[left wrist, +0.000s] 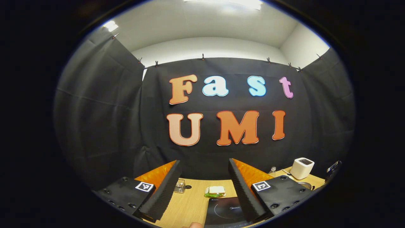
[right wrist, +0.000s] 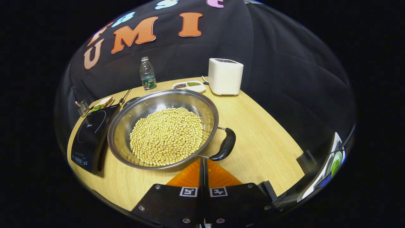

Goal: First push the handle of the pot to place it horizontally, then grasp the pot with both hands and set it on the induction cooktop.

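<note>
A steel pot [right wrist: 177, 98] full of yellow soybeans [right wrist: 166, 136] stands on the wooden table in the right gripper view. Its black near handle [right wrist: 225, 144] points to the right front, and a second handle [right wrist: 129, 101] shows at the far rim. My right gripper [right wrist: 202, 161] is shut with nothing in it, its tips right at the pot's near rim beside the handle's wire. The black induction cooktop [right wrist: 90, 136] lies just left of the pot. My left gripper [left wrist: 204, 161] is open, held high and level, above the cooktop [left wrist: 226, 212].
A white toaster [right wrist: 225, 76], a water bottle [right wrist: 147, 74] and a small dish of beans [right wrist: 189, 85] stand behind the pot. A sandwich [right wrist: 102, 103] and a small jar [right wrist: 83, 107] lie beyond the cooktop. The table edge [right wrist: 275, 186] runs right of my gripper.
</note>
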Motion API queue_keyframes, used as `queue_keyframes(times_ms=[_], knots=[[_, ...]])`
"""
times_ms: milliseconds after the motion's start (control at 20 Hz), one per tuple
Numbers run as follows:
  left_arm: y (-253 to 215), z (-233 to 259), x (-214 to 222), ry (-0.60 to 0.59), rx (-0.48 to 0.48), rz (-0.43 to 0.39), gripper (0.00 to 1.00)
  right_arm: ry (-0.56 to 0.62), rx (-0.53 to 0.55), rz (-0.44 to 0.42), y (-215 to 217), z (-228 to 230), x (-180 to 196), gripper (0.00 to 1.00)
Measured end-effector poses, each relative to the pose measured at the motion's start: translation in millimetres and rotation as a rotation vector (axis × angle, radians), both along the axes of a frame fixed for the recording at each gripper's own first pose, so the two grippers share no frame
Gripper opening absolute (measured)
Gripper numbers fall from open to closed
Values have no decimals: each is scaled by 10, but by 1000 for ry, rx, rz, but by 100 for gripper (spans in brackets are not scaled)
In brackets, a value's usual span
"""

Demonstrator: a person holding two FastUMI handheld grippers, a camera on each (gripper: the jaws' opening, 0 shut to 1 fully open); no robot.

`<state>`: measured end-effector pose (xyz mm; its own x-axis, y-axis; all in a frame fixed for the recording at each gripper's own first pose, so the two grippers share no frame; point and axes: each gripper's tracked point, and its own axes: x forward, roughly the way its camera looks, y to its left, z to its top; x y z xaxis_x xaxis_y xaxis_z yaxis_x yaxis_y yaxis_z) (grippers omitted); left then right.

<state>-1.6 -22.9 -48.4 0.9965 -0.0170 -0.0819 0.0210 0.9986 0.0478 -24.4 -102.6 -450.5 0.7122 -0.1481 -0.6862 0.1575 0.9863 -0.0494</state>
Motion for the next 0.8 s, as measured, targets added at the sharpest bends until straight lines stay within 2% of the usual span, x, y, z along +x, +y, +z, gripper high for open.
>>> queue_keyframes(times_ms=[550, 800], knots=[[-7, 6, -13, 5, -6, 11, 98, 20, 32, -34, -299, -37, 445, 0], [-39, 40, -30, 4, 3, 11, 98, 53, 1, -59, -431, -153, 629, 0]])
